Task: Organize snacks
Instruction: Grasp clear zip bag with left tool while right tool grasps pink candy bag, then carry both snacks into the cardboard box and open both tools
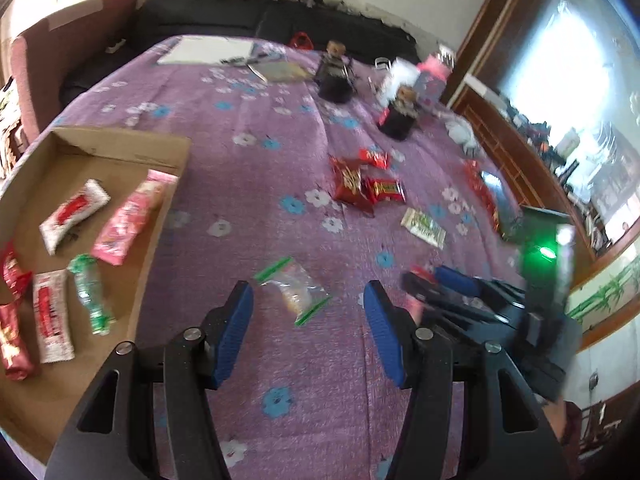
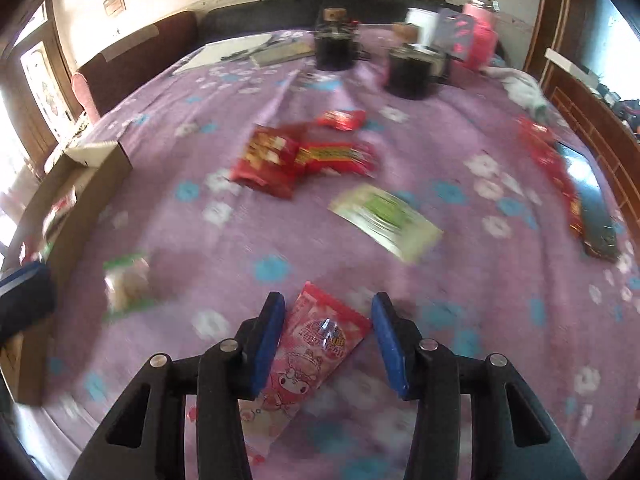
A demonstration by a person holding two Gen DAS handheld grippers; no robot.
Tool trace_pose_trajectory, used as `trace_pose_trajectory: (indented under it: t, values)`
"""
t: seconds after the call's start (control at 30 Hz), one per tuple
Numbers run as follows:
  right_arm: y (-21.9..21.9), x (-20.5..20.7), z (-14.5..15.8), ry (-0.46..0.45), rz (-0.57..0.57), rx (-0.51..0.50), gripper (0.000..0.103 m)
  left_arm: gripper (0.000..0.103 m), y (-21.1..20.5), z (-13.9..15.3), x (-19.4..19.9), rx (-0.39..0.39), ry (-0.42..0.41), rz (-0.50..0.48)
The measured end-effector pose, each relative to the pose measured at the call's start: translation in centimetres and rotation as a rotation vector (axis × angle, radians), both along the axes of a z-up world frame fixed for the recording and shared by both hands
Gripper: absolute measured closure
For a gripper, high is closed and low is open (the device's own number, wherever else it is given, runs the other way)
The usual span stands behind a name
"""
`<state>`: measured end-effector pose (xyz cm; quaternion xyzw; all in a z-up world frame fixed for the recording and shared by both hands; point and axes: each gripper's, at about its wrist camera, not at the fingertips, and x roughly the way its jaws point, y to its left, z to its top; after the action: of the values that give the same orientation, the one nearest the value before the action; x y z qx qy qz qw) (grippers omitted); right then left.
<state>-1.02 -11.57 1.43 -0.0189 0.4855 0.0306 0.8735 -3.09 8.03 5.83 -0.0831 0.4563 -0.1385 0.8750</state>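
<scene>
Purple floral bedspread (image 1: pixel 248 184) fills everything beneath both sets of jaws. Off to the left of the left gripper (image 1: pixel 308 322) sits the shallow cardboard box (image 1: pixel 132 152), already carrying snack packets: a pink wrapper (image 1: pixel 128 220), a white-and-red one (image 1: pixel 74 214), a green-and-white twist (image 1: pixel 90 294) and some red ones at its near edge. Well ahead of the jaws lies a cluster of red snack packs (image 1: pixel 366 186), with a pale green-and-white sachet (image 1: pixel 423 227) just to the right of them. Closer in, right in front of the left gripper and between the lines of its fingers, there's a small clear bag with green strips (image 1: pixel 294 292); those jaws stand apart, nothing pressed between them.

Over to the right gripper (image 2: pixel 328 340): a pink cartoon-printed snack packet (image 2: pixel 316 344) lies flat on the bedspread between its blue pads. The left pad is right against the packet's edge, the right pad stands clear of it, so the jaws are parted and not clamping. The view is blurred.
</scene>
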Motion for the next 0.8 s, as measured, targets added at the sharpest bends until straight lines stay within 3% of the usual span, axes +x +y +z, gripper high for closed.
trace_pose_trajectory:
  t: [0.13,0.17,0.23,0.4,0.43,0.5,0.6,0.7,0.8]
  values:
    - [-1.9,-2.0,0.1,-0.044,-0.002,-0.026,0.054,0.047,-1.8,-1.6,1.5,0.094,0.010,0.010]
    - [-2.1,-2.4,0.1,-0.051,-0.006,-0.025,0.050,0.047,-2.0,-2.1,1.9,0.125,0.014,0.019]
    - [-2.6,-3.1,0.3,-0.064,-0.010,0.005,0.043,0.047,-2.3,-2.9,2.3,0.144,0.031,0.018]
    - [-3.0,-4.3,0.5,-0.073,-0.043,0.032,0.043,0.047,-3.3,-4.6,3.0,0.187,0.053,-0.006]
    - [-2.9,-4.5,0.5,-0.070,-0.046,0.039,0.043,0.049,-3.4,-4.6,3.0,0.197,0.038,-0.008]
    - [-2.5,-4.7,0.3,-0.059,-0.040,0.045,0.043,0.067,-3.8,-4.5,2.8,0.230,0.012,-0.023]
    - [-1.6,-4.8,-0.2,-0.057,-0.036,0.012,0.044,0.074,-3.6,-4.6,2.7,0.210,0.006,-0.033]
    - [-1.2,-5.1,-0.1,-0.069,-0.028,0.013,0.071,0.074,-2.9,-4.4,2.5,0.172,0.011,-0.028]
    - [-1.1,-5.2,0.0,-0.064,-0.025,0.029,0.077,0.074,-2.0,-3.5,1.8,0.127,-0.002,-0.022]
